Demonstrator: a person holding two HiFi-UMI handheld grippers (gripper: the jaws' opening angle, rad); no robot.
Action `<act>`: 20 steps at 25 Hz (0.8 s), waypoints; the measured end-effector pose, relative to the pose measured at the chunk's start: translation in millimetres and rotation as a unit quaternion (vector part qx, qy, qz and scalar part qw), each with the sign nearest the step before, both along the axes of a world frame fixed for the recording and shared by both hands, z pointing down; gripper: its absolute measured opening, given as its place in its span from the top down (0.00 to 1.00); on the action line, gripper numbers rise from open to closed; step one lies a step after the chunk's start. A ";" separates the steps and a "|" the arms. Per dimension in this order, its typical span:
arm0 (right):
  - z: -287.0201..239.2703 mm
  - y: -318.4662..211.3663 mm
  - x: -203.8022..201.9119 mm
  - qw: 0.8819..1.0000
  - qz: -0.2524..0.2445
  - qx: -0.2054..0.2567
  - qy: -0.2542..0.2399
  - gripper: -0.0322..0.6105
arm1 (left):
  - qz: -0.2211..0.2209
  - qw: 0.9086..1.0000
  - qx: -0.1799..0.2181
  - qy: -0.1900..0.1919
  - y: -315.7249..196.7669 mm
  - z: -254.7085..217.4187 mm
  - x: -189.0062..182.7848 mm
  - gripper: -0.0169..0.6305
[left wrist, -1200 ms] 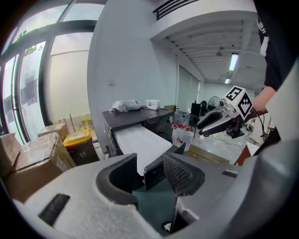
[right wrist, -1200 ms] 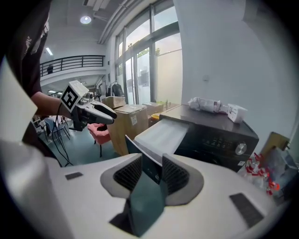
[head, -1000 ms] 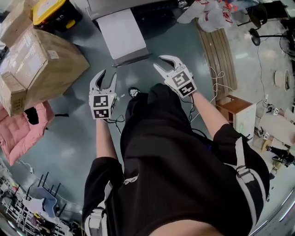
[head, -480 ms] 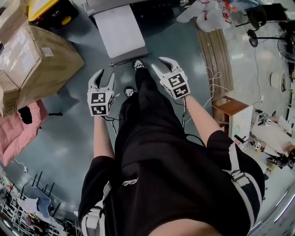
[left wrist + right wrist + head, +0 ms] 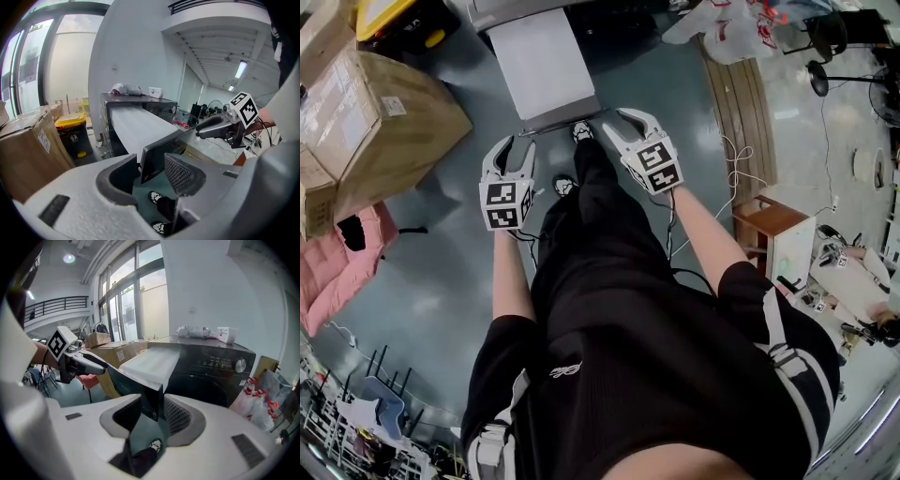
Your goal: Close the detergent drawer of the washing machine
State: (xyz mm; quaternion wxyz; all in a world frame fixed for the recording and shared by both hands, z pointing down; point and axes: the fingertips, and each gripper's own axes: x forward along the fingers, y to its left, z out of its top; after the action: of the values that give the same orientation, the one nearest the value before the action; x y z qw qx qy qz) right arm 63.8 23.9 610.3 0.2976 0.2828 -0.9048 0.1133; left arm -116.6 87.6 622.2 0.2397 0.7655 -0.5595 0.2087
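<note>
Left claw [image 5: 518,146] released; right claw [image 5: 611,123] released, just widening, detergent drawer [image 5: 546,66] corner between.

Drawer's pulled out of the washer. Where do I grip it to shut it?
The dark front panel of the drawer, near its two corners, approached from your side: it stands upright facing you, and the white body runs straight back into the machine.

- Left gripper [image 5: 517,150]: jaws apart, gripping nothing, pointing forward and down.
- Right gripper [image 5: 617,126]: jaws wide, just been opening, gripping nothing, tilted likewise.
- Left forearm [image 5: 510,277] and right forearm [image 5: 705,234]: bare, stretched ahead.
</note>
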 end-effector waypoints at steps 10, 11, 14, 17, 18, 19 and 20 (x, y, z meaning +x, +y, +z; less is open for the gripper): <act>9.6 -10.1 -12.4 1.000 -0.015 -0.015 0.003 0.73 | -0.011 1.000 -0.011 0.020 -10.6 4.6 4.1 0.69; 10.1 -11.3 -13.1 1.000 -0.015 -0.016 0.001 0.74 | -0.011 1.000 -0.011 0.020 -11.8 4.6 4.3 0.70; 11.3 -8.8 -14.9 1.000 -0.020 -0.021 0.001 0.76 | -0.013 1.000 -0.008 0.015 -12.4 3.8 5.7 0.75; 12.7 -7.5 -15.3 1.000 -0.020 -0.021 0.003 0.79 | -0.021 1.000 -0.007 0.015 -12.6 3.7 5.5 0.75; 12.9 -7.4 -15.4 1.000 -0.019 -0.021 0.005 0.79 | -0.023 1.000 -0.008 0.015 -12.7 3.5 5.4 0.75; 13.3 -7.2 -15.1 1.000 -0.019 -0.021 0.006 0.79 | -0.024 1.000 -0.009 0.014 -12.6 3.3 5.3 0.75; 13.3 -6.9 -14.9 1.000 -0.019 -0.020 0.007 0.79 | -0.024 1.000 -0.009 0.014 -12.3 3.1 5.4 0.75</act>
State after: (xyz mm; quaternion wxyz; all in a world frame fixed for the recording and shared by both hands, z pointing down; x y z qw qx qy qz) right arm 48.9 17.0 623.6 0.3121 0.2600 -0.9053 0.1240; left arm -111.2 75.3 625.3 0.2593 0.7524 -0.5725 0.1972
